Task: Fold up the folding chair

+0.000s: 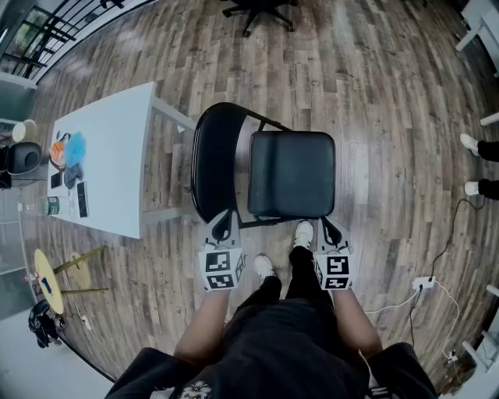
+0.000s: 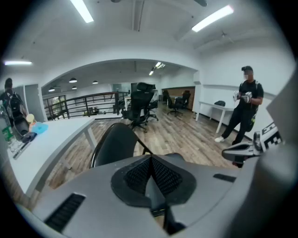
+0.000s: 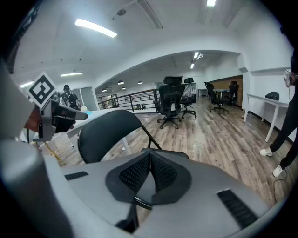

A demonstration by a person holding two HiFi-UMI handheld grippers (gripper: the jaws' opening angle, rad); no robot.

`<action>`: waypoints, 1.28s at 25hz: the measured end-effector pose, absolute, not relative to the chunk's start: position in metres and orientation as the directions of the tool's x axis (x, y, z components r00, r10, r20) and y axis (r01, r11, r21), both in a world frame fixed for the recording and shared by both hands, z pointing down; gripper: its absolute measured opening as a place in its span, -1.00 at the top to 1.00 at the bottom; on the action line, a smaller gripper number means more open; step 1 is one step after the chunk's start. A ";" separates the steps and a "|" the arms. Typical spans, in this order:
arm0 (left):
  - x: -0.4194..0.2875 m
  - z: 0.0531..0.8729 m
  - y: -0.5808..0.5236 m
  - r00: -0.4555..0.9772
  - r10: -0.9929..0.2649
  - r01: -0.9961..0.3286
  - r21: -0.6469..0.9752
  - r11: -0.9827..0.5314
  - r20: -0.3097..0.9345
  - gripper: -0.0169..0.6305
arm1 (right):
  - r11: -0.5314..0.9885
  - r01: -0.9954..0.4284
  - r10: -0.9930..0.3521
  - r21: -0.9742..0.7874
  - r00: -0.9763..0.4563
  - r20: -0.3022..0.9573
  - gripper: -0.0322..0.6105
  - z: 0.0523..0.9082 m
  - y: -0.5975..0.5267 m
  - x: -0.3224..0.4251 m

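Note:
A black folding chair stands unfolded on the wood floor, its seat (image 1: 291,173) flat and its rounded backrest (image 1: 214,164) to the seat's left. My left gripper (image 1: 222,225) hangs shut and empty just below the backrest's near end. By the seat's near right corner my right gripper (image 1: 330,231) is shut too, with nothing in it. In the left gripper view the closed left gripper (image 2: 150,174) points toward the backrest (image 2: 114,144). In the right gripper view the closed right gripper (image 3: 150,172) faces the backrest (image 3: 104,132) and the seat edge (image 3: 164,152).
A white table (image 1: 109,160) with small items stands left of the chair. An office chair (image 1: 257,12) is at the far side. A person's feet (image 1: 472,144) show at the right edge, and a power strip with cable (image 1: 425,282) lies at the lower right. My own feet (image 1: 302,234) are just before the seat.

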State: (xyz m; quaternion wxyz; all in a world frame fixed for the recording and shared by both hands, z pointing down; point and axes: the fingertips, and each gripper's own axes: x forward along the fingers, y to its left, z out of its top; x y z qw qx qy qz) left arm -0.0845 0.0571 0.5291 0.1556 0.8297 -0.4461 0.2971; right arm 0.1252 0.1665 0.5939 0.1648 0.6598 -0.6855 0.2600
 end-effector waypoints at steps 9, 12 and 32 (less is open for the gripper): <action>-0.113 0.552 -0.019 0.186 -0.650 -0.881 -0.167 -0.442 0.737 0.09 | -0.087 -0.909 -0.696 -0.407 -0.237 0.678 0.28 0.723 0.127 0.195; -0.132 0.554 -0.038 0.122 -0.647 -0.893 -0.202 -0.403 0.752 -0.07 | -0.193 -0.847 -0.648 -0.496 -0.270 0.712 0.16 0.781 0.127 0.221; -0.148 0.677 -0.072 0.171 -0.353 -0.886 -0.014 -0.464 0.920 -0.19 | -0.239 -0.634 -0.404 -0.735 -0.623 0.669 -0.31 1.018 0.130 0.224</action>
